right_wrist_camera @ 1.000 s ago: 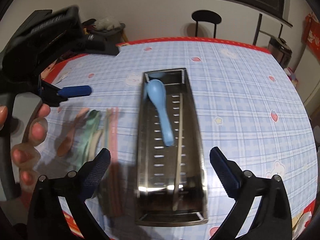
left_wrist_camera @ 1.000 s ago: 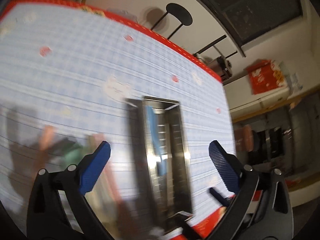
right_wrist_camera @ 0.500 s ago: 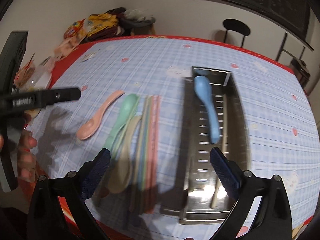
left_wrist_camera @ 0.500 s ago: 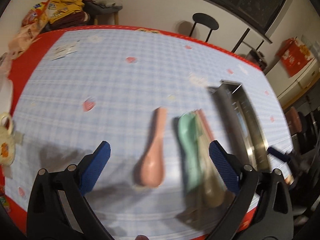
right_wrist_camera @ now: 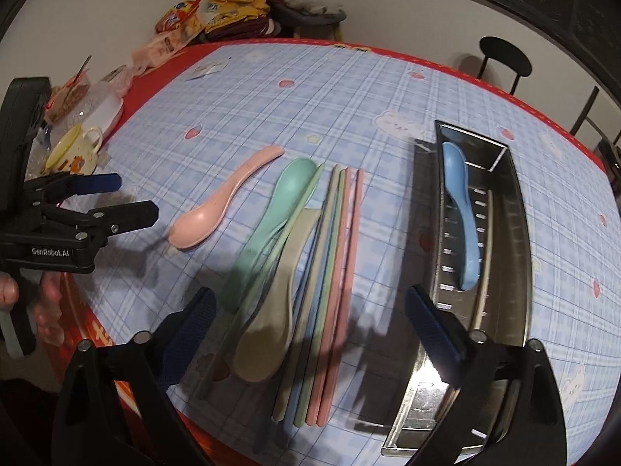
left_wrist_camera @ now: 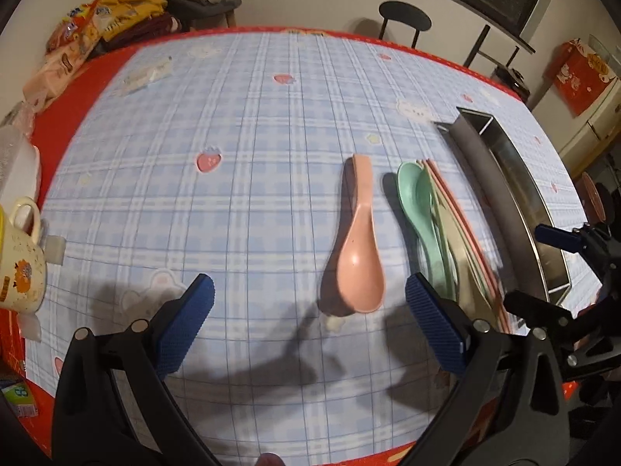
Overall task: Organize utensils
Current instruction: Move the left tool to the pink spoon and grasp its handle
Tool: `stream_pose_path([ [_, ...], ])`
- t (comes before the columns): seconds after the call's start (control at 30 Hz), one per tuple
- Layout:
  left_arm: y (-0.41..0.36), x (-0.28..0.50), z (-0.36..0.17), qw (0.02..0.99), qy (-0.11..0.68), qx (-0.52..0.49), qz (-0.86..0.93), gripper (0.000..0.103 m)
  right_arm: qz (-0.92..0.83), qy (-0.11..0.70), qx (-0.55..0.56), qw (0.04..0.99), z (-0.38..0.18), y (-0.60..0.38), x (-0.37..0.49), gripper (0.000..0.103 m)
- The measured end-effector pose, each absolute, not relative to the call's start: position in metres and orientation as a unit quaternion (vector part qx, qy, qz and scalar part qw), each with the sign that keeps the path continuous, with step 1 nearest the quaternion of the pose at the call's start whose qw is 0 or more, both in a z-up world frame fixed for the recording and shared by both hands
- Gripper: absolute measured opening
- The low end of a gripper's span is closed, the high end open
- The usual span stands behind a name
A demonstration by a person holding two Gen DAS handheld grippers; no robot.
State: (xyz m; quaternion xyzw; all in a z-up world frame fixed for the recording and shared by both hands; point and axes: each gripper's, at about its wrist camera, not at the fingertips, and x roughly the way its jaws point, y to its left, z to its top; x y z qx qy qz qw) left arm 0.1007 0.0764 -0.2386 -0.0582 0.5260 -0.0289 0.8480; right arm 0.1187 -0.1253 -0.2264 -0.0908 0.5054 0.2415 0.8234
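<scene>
On the checked tablecloth (left_wrist_camera: 248, 202) left of the steel tray (right_wrist_camera: 516, 209), we hover both grippers (left_wrist_camera: 308, 312) (right_wrist_camera: 310, 324) wide open and empty over the loose spoons (right_wrist_camera: 268, 256), judging them next for sorting

A: Where is the pink spoon (left_wrist_camera: 359, 248)?
B: Centre, bowl toward six o'clock, between the left gripper (left_wrist_camera: 308, 326)'s spread jaws.
A: And the green spoon (left_wrist_camera: 417, 206)?
B: Toward three o'clock, beside it.

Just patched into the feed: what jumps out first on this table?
The steel tray at the right, holding only a blue spoon. Left of it on the checked cloth lie a fan of pastel chopsticks, green and beige spoons, and a pink spoon apart.
</scene>
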Motion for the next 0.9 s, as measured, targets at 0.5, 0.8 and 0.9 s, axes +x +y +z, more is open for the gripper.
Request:
stream_pose_path([
  [0.5, 0.076, 0.131, -0.251, 0.837, 0.537, -0.057, -0.085, 0.065, 0.262, 0.556, -0.071, 0.786, -0.252, -0.113, 0.132, 0.035],
  [0.8, 0.065, 0.153, -0.268, 0.821, 0.554, -0.047, -0.13, 0.037, 0.267, 0.563, -0.071, 0.779, -0.26, -0.106, 0.136, 0.022],
  [0.9, 0.06, 0.161, -0.274, 0.817, 0.558, -0.047, -0.136, 0.037, 0.27, 0.564, -0.074, 0.776, -0.262, -0.101, 0.136, 0.021],
])
